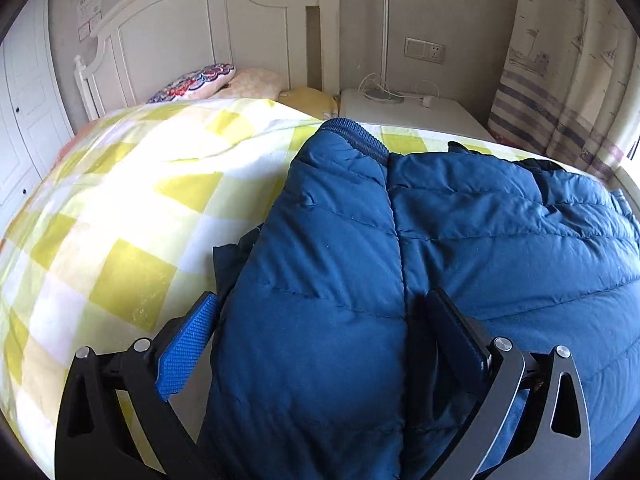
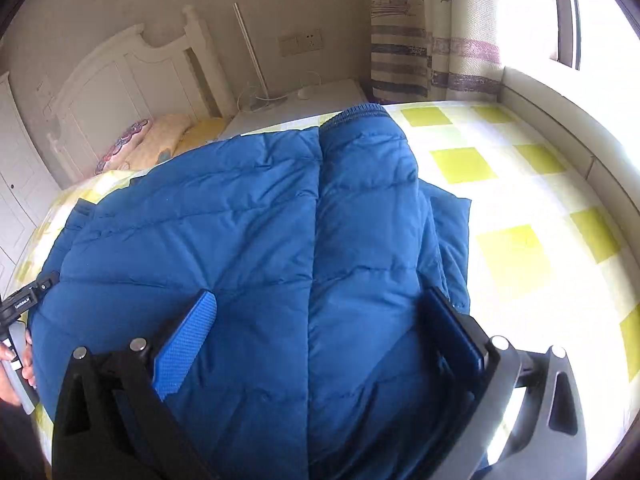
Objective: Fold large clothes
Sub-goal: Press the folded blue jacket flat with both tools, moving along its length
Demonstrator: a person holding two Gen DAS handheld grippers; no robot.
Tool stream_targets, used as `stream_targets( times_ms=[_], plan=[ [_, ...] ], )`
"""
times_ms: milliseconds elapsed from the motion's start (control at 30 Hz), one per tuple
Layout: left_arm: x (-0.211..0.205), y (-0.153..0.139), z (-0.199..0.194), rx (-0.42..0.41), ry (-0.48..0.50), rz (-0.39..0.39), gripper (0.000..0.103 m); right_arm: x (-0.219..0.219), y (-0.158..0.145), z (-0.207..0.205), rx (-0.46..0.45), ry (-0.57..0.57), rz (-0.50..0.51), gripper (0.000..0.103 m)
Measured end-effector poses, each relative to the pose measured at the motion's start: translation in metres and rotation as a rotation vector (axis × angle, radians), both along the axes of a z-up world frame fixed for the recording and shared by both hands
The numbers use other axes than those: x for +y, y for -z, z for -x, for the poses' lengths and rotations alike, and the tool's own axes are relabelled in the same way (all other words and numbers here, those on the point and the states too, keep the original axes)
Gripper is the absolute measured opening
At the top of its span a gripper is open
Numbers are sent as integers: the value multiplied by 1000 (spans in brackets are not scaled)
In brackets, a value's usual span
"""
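Now we're over the bed (image 1: 120,208), and a big blue puffer jacket (image 1: 480,240) lies spread across the yellow-and-white checked cover. Both sleeves are folded in over the body, lying side by side lengthwise, ribbed cuffs (image 1: 356,132) pointing toward the headboard (image 1: 180,40).

Left hand-held gripper (image 1: 320,312): fingers spread wide, straddling the left sleeve. Its blue ribbed pad (image 1: 188,344) sits just off the jacket's outer edge, over the checked cover; the dark opposite finger (image 1: 460,328) rests near the seam between the two sleeves. Nothing is pinched: it's released. In the right wrist view you catch this same tool at the far left edge, with a person's hand (image 2: 16,364) wrapped round its handle.

Right hand-held gripper (image 2: 320,312): same story, jaws spread apart and empty over the other sleeve, with the blue pad (image 2: 184,344) over the quilted fabric and the dark finger (image 2: 456,328) close to the jacket's right-hand edge, where a flatter flap of fabric pokes out onto the cover. Whether the fingertips actually press the fabric, I cannot tell.

Beyond the jacket: pillows (image 1: 200,80) at the headboard, a white nightstand (image 1: 420,114) with a slim lamp and a trailing cable, a wall socket (image 1: 424,50), and a striped curtain (image 2: 432,40) beside a bright window (image 2: 592,12).
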State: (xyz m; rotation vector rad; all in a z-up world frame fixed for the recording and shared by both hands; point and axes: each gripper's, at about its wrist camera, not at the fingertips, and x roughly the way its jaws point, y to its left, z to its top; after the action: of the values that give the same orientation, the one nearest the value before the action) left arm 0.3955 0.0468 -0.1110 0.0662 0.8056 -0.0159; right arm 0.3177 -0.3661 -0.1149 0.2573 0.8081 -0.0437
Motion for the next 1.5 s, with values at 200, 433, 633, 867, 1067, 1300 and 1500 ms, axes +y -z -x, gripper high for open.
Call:
stream_targets(
  times_ms=[200,433,633,867,1067,1300,1500],
  plan=[
    [-2,-1,3,-20,-25,-15,99,-1,3,1,-7,5,4,101],
    [-27,-29,43,-72,-6,-24,99,36,-32,26,-53,-16,72,100],
    [-98,-27,78,-80,171,-65,99,144,-36,55,-69,-296,282,100],
    [-85,-8,82,-71,167,-91,99,142,-19,59,-62,-272,305,100],
    [2,-7,91,-47,-1,14,99,57,-20,74,-54,-41,188,100],
    [14,5,90,-8,-29,60,99,27,2,75,-35,16,100,101],
    [16,6,90,-1,-34,75,99,26,-4,76,11,59,82,100]
  ],
)
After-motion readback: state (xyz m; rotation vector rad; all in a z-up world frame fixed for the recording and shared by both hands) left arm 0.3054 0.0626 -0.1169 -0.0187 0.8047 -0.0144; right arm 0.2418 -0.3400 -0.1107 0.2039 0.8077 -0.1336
